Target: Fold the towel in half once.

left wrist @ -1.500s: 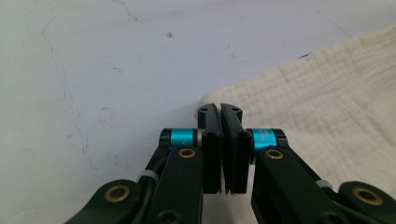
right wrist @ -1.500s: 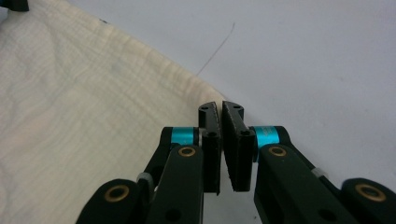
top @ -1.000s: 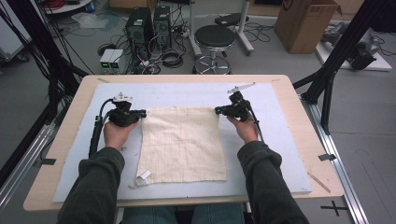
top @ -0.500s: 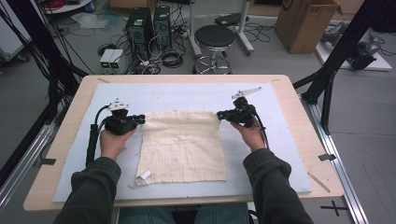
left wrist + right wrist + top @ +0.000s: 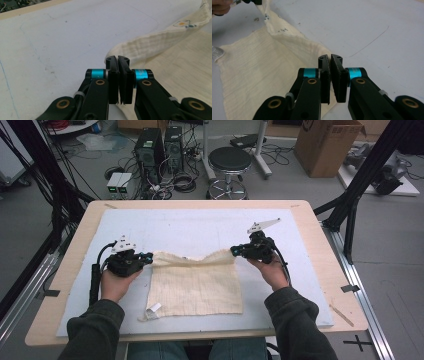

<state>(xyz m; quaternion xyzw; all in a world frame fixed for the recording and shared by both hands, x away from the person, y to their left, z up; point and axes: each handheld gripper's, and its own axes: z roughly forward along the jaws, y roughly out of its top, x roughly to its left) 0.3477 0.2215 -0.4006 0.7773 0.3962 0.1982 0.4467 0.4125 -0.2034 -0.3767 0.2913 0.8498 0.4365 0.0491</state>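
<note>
A cream cloth [image 5: 195, 282] lies on the white mat [image 5: 200, 227], its far edge lifted and sagging in the middle. My left gripper [image 5: 148, 256] is shut on the cloth's far left corner; in the left gripper view its jaws [image 5: 118, 61] pinch the cream cloth [image 5: 160, 47], which rises as a fold to the right. My right gripper [image 5: 234, 251] is shut on the far right corner. In the right gripper view the jaws [image 5: 330, 60] clamp the cloth [image 5: 262, 67], which stretches left toward the other gripper. A white label [image 5: 153, 308] sticks out at the cloth's near left corner.
The mat covers most of the wooden table [image 5: 320, 225]. Beyond the table's far edge stand a black stool [image 5: 229, 160], computer towers [image 5: 160, 145] with cables, and a cardboard box [image 5: 325, 145]. Black frame legs [image 5: 360, 185] rise at the right.
Both grippers have drawn toward me with the cloth's far corners, lifting that edge off the mat so it sags between them. The near part of the cloth stays flat.
</note>
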